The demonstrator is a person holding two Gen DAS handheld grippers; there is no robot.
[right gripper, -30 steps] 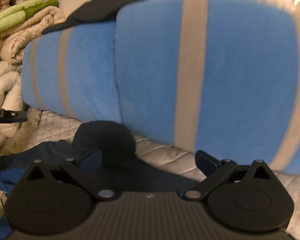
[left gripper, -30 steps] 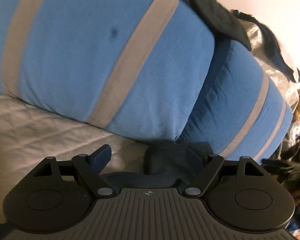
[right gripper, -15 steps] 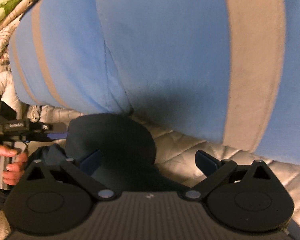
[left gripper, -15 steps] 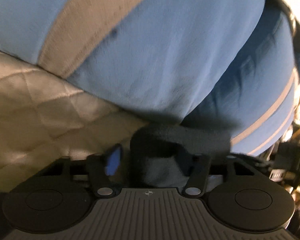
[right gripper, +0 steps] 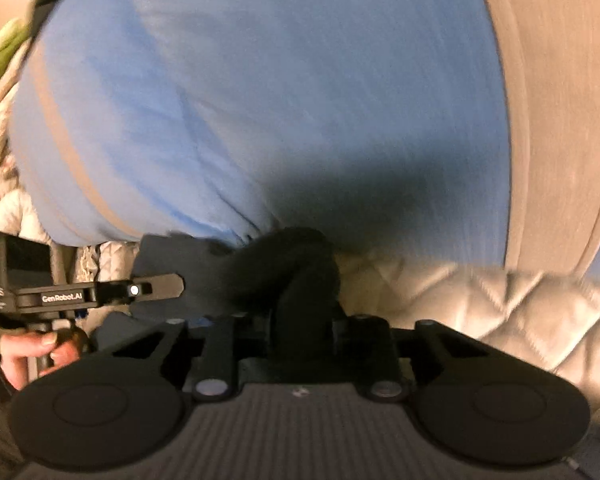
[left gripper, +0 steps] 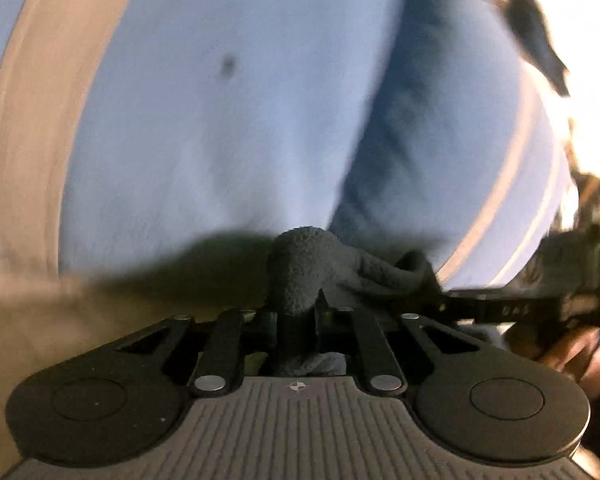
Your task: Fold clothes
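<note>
- Fingers: left gripper (left gripper: pixel 298 316) and right gripper (right gripper: pixel 300 320) each closed tight on a bunch of the dark fleece garment (left gripper: pixel 312 268).
- Garment location: stretched between both grippers, low over the quilted bedcover (right gripper: pixel 480 304), against the blue striped pillows (left gripper: pixel 228 120).
- Purpose, judged: paired pinches keep one edge taut for folding.
- Pose: both grippers level, pointing at the pillows; hand (right gripper: pixel 32 352) grips the left handle.

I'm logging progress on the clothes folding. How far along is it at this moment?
Early. Done: both grips are taken, with the left hand-held gripper and right hand-held gripper each shut on a bunch of the dark garment. In hand: that cloth, held close against the blue striped pillows above the quilted bedcover. Left: no neat fold shows yet.
</note>
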